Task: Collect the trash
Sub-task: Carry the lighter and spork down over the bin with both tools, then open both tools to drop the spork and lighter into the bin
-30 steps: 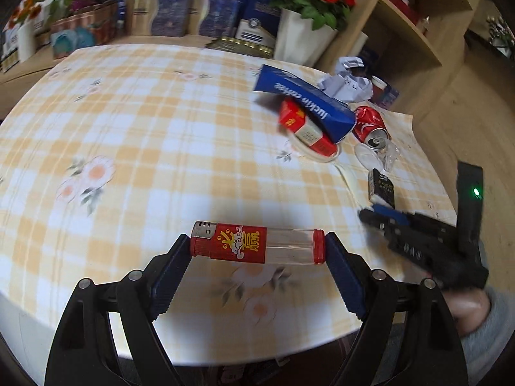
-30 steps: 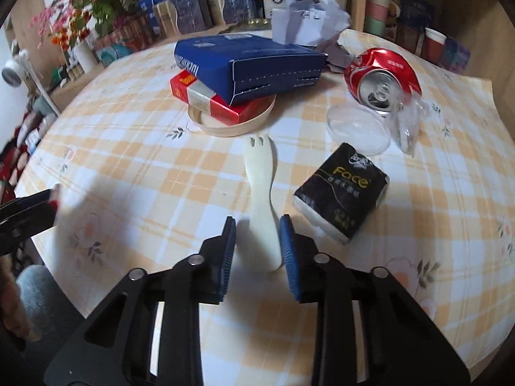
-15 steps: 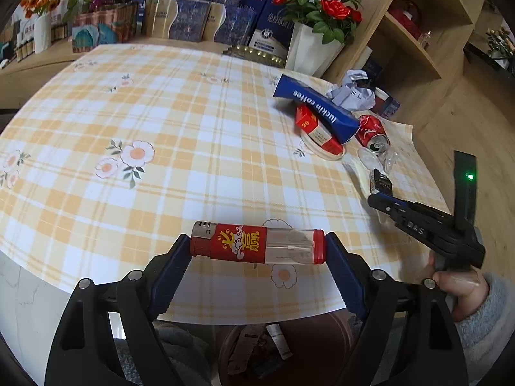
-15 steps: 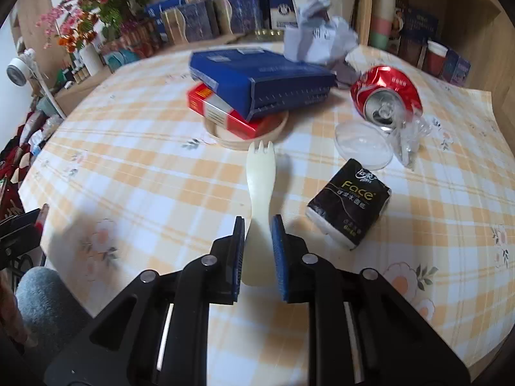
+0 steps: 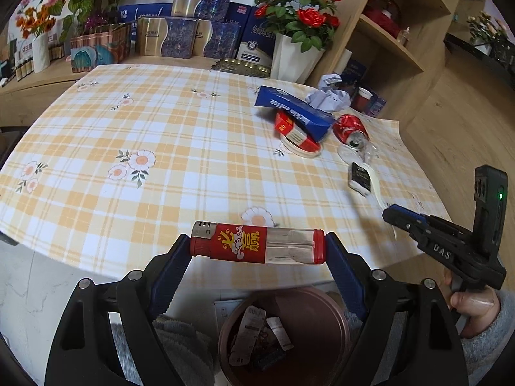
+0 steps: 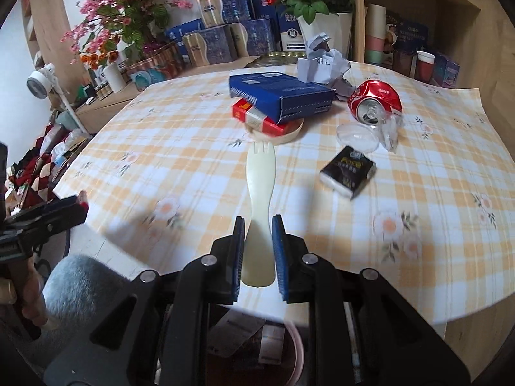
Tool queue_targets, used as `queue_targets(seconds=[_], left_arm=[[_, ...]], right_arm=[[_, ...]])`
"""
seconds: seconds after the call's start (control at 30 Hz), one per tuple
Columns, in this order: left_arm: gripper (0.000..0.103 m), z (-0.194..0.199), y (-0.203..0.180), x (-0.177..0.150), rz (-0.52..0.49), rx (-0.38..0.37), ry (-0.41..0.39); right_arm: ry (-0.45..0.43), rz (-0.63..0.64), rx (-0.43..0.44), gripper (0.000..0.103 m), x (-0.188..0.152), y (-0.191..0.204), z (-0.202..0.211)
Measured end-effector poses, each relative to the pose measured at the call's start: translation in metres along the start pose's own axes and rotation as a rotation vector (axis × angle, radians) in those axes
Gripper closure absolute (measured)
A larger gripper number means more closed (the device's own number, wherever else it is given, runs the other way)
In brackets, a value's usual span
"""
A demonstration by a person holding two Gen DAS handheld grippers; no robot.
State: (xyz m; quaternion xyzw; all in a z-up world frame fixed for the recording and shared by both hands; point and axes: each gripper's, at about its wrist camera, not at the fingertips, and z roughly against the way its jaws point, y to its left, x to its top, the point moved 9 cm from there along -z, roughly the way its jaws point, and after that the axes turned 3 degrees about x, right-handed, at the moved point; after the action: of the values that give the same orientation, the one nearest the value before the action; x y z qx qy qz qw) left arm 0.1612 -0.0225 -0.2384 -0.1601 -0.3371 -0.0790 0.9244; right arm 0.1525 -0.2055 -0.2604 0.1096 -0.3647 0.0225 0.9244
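Left hand-held gripper (image 5: 257, 251) clamps a red-and-clear plastic lighter (image 5: 257, 247) crosswise, held off the desk (image 5: 161, 148) edge above a round brown trash bin (image 5: 334, 318). Right hand-held gripper (image 6: 259, 236) pinches a cream plastic spork (image 6: 260, 199) by its handle, tines toward the blue cardboard box (image 6: 283, 96).

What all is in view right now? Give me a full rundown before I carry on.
Lighter: 1, red and clear, held in left gripper above the bin.
Spork: 1, cream, held in right gripper.
Trash bin: 1, brown, below the table edge, wrappers inside.
Table: 1, yellow plaid floral cloth.
Coffee box: 1, blue, stacked on the cigarette pack.
Cigarette pack: 1, red, on a beige round dish.
Soda can: 1, red, crushed, lying on its side.
Tissue pack: 1, black.
Crumpled paper: 1, white, far side.
Clear plastic lid: 1, beside the can.
Left gripper: black, blue pads.
Right gripper: same.
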Motion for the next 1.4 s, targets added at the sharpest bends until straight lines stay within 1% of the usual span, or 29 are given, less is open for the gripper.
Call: queue_targets(seconds=[0.17,0.3,0.4,0.53,0.83,1.07,1.17,1.2,1.27,1.3,1.37,1.4], left_arm=[[0.022,0.022,-0.010,-0.015,-0.025,-0.006,-0.017],[0.022,0.034,-0.016,-0.027,-0.035,-0.013,-0.020],[0.022,0.041,-0.020,-0.037,-0.041,-0.015,-0.016],[0.022,0.046,-0.022,-0.043,-0.047,-0.014,-0.017],[0.022,0.048,-0.020,-0.044,-0.042,-0.016,-0.016],[0.022,0.037,-0.017,-0.047,-0.028,-0.022,0.006],[0.022,0.034,-0.017,-0.047,-0.028,-0.024,0.012],[0.022,0.033,-0.017,-0.048,-0.031,-0.024,0.013],[0.022,0.031,-0.018,-0.049,-0.037,-0.025,0.016],[0.022,0.030,-0.019,-0.049,-0.038,-0.029,0.019],[0.022,0.029,-0.020,-0.050,-0.039,-0.034,0.019],[0.022,0.029,-0.020,-0.050,-0.041,-0.036,0.018]], right_arm=[[0.022,-0.002,0.036,0.082,-0.033,0.016,0.021],[0.054,-0.018,0.062,0.082,-0.065,0.028,0.028],[0.103,-0.031,0.080,0.082,-0.092,0.035,0.024],[0.176,-0.039,0.090,0.082,-0.120,0.039,0.012],[0.274,-0.052,0.081,0.082,-0.145,0.036,-0.012],[0.384,-0.079,0.063,0.082,-0.170,0.029,-0.032],[0.389,-0.070,0.055,0.081,-0.172,0.030,-0.033],[0.385,-0.067,0.051,0.079,-0.171,0.030,-0.033],[0.375,-0.069,0.042,0.072,-0.168,0.027,-0.033],[0.366,-0.077,0.044,0.066,-0.167,0.026,-0.032],[0.333,-0.087,0.050,0.065,-0.161,0.022,-0.029],[0.314,-0.089,0.052,0.056,-0.157,0.020,-0.026]])
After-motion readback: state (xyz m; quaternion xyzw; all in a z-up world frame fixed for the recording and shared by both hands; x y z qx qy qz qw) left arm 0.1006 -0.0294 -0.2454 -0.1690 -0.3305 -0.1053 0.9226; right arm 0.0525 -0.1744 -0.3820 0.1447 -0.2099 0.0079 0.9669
